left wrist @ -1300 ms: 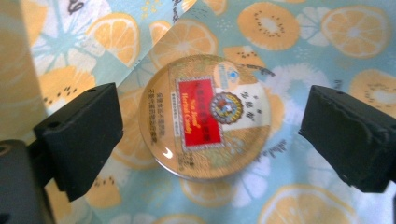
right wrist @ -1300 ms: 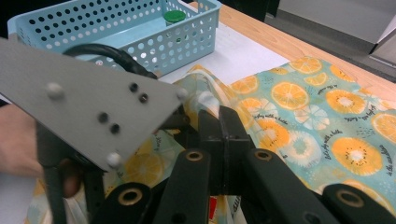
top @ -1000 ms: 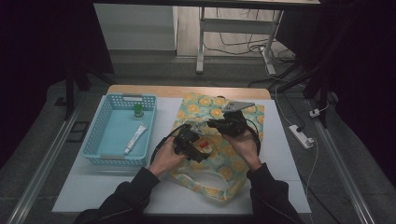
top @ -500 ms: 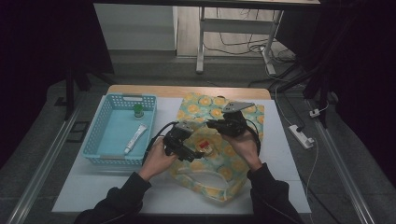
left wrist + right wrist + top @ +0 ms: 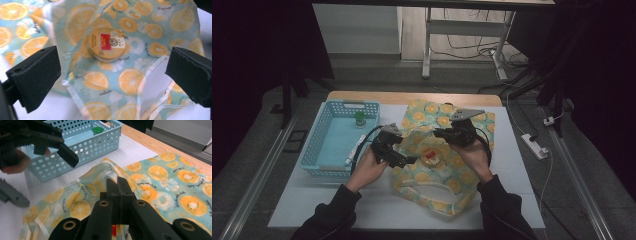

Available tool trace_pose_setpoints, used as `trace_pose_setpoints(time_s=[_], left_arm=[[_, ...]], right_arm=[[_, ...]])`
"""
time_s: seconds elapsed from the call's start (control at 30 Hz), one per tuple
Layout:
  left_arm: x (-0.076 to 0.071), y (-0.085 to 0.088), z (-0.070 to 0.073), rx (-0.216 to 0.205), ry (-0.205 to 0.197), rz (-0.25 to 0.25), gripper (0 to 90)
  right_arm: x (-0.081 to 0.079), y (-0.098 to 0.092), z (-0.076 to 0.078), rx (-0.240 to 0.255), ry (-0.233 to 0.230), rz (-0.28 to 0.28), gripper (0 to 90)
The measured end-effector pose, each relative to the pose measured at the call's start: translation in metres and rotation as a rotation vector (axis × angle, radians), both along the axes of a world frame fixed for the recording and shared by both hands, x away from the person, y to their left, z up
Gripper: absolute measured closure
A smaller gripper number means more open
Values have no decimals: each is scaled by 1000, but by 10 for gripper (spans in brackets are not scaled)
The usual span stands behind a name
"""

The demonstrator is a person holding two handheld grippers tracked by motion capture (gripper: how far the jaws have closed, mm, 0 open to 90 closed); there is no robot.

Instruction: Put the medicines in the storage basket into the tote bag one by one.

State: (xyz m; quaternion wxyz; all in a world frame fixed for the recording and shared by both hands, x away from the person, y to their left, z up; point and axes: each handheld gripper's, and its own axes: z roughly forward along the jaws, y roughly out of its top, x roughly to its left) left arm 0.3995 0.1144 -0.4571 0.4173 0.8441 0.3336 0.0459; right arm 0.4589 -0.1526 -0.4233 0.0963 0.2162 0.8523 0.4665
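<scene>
Tin (image 5: 108,43) between open left hand-held gripper (image 5: 112,72) jaws

One fruit-print bag (image 5: 447,150), one round tin (image 5: 430,155), one blue basket (image 5: 314,150), one green-capped bottle (image 5: 360,119), one white tube (image 5: 355,149), two grippers: left gripper (image 5: 408,160), right gripper (image 5: 437,133).

From my remote seat this reads as a lab set up for recording, not a home or a shop. I work at a white table (image 5: 512,170) with a bare wooden strip along its far edge, standing alone on grey floor. Dark surroundings close in on both sides. Metal rails (image 5: 257,192) run along the floor beside the table, and a white power strip (image 5: 534,145) lies to the right with its lead trailing off. Beyond the table stands a metal-legged bench (image 5: 427,47) with loose cables (image 5: 472,47) on the floor beneath it.
</scene>
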Motion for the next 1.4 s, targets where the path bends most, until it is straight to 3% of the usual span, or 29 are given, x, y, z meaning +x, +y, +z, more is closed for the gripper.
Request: trace_pose_setpoints(time_s=[0.2, 0.43, 0.73, 0.93, 1.1, 1.4], left_arm=[[1, 21, 8, 2, -11, 32, 0], [4, 50, 12, -49, -5, 68, 0], [8, 78, 11, -59, -4, 160, 0], [8, 97, 12, -6, -14, 245, 2], [11, 118, 6, -15, 6, 312, 4], [13, 144, -3, 39, 4, 407, 0]], right_arm=[[0, 1, -1, -5, 2, 1, 900], [1, 0, -3, -5, 4, -3, 900], [0, 1, -2, -4, -1, 2, 900], [1, 1, -3, -5, -1, 1, 900], [1, 3, -5, -13, 3, 5, 900], [1, 4, -6, -17, 6, 4, 900]])
